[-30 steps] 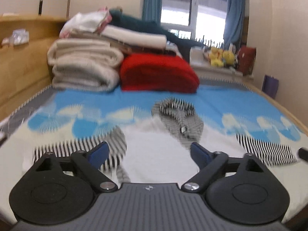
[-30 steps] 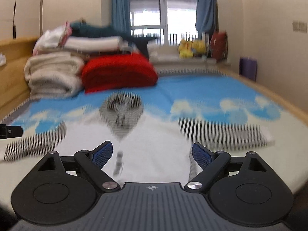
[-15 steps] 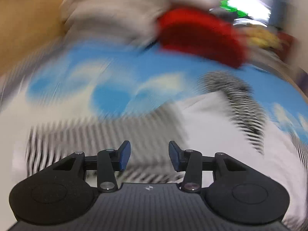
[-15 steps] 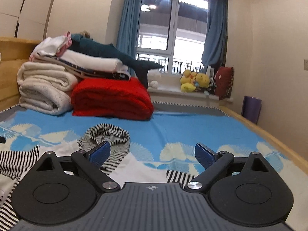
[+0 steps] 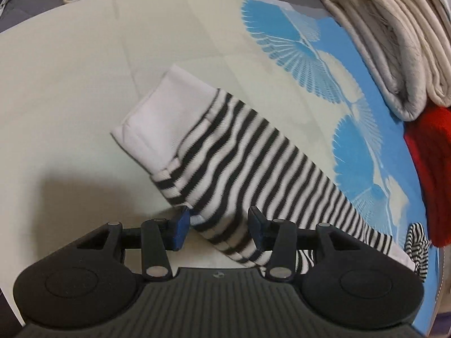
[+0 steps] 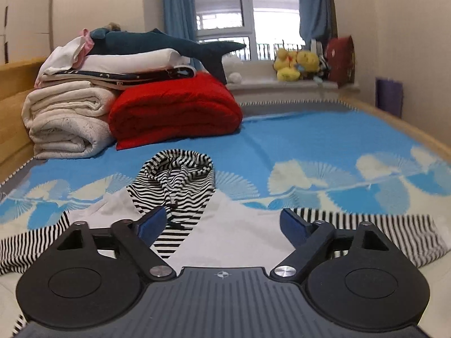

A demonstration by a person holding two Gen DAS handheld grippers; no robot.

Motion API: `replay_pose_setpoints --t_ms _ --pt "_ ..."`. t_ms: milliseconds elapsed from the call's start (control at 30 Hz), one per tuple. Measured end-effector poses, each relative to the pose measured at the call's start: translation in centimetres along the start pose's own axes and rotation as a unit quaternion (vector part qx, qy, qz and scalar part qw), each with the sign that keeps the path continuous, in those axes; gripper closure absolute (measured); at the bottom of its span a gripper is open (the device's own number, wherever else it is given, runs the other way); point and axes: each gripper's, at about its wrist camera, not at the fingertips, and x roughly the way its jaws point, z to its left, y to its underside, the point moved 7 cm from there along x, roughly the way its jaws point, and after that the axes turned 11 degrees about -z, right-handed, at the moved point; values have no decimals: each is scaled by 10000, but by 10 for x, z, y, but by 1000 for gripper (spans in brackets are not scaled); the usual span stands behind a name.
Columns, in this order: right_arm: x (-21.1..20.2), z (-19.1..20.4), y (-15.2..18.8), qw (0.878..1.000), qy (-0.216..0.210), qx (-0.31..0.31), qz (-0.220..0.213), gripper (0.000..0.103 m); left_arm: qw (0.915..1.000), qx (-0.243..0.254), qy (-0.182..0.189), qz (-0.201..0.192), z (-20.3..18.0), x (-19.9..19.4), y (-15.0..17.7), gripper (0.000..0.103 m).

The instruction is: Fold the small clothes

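In the left view, our left gripper (image 5: 217, 224) hangs over the striped sleeve (image 5: 248, 169), its jaws parted with the cloth between them, mid-frame on the bedspread (image 5: 70, 56). In the right view, our right gripper (image 6: 222, 225) is released above the hoodie (image 6: 231, 233) at lower centre.

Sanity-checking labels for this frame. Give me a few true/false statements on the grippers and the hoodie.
1. The left gripper straddles the striped sleeve. True.
2. The right gripper is shut on the hood. False: its jaws are wide open, holding nothing.
3. The sleeve's white cuff lies beyond the left gripper. True.
4. The striped hood lies on the red blanket. False: it lies on the blue bedspread, in front of the red blanket.
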Motion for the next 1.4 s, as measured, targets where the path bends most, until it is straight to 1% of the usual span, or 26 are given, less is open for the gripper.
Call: replay_pose_setpoints --t_ms 100,200,233,267,333,433,500,533,600,633,667,700,733,800,833,867,900,933,967,1033,1133,1200,1233,1267,1333,1400 --pt "6 2 1 10000 -11 49 54 37 9998 -153 -91 34 6 9 -2 52" --pt "7 3 3 9999 -22 37 113 50 9998 -129 -107 -124 8 8 -8 52" --pt "6 2 3 9999 -24 30 118 51 9997 -52 -152 -176 6 9 -9 56" --pt "4 2 3 9999 -29 22 116 52 9994 8 -228 -251 5 8 -9 71" --pt "2 1 3 9999 -24 -13 106 55 9985 151 -357 -398 3 7 -9 94" --pt "1 -3 4 9999 16 -85 147 60 9943 562 -440 -788 -14 -5 -10 99" --pt "2 -7 8 9996 67 -133 253 70 9845 1154 -365 -1273 -41 -23 -8 100" --pt "3 -10 10 9994 95 -148 306 72 9764 1501 -179 -1545 -61 -35 -4 100" --pt "4 -14 15 9988 159 -151 428 79 9523 2234 588 -1996 -112 -65 17 100" --pt "5 -16 17 9986 172 -137 484 81 9367 2573 1053 -2127 -137 -82 33 100" --pt "6 -17 19 9984 179 -112 534 82 9174 2913 1639 -2159 -165 -101 57 100" --pt "7 -18 20 9982 179 -87 571 82 8988 3146 2246 -2066 -188 -120 82 100" --pt "8 -18 22 9979 178 -60 618 82 8796 3300 2885 -1850 -209 -140 110 100" --pt "10 -18 25 9975 155 19 695 82 8382 3484 4064 -1043 -244 -176 166 99" --pt "11 -17 26 9972 133 64 729 81 8109 3561 4618 -497 -257 -192 193 90" --pt "12 -16 27 9970 115 101 759 81 7872 3631 4982 -151 -265 -203 211 82" --pt "13 -14 28 9968 107 124 785 80 7792 3644 5096 -178 -268 -211 217 78" --pt "15 -12 29 9965 101 146 817 80 7843 3629 5021 -332 -270 -214 217 68" --pt "16 -11 29 9964 80 169 832 80 7947 3566 4894 -415 -270 -211 212 66" --pt "19 -9 27 9959 28 267 859 80 8206 3489 4504 -441 -266 -193 200 66" --pt "31 -13 29 9943 90 363 997 80 8542 3651 3682 -399 -254 -163 188 66" --pt "43 -21 33 9911 149 591 1185 80 8682 3830 3148 -224 -240 -145 182 66" --pt "50 -27 36 9888 216 725 1286 80 8706 3935 2949 -137 -235 -138 181 66" --pt "57 -34 39 9864 325 841 1372 80 8701 4076 2771 -66 -232 -130 180 66" --pt "69 -49 49 9811 574 1002 1554 80 8648 4332 2538 -76 -227 -128 182 66" --pt "80 -63 63 9722 703 1309 1812 80 8598 4453 2498 -129 -222 -130 184 66"
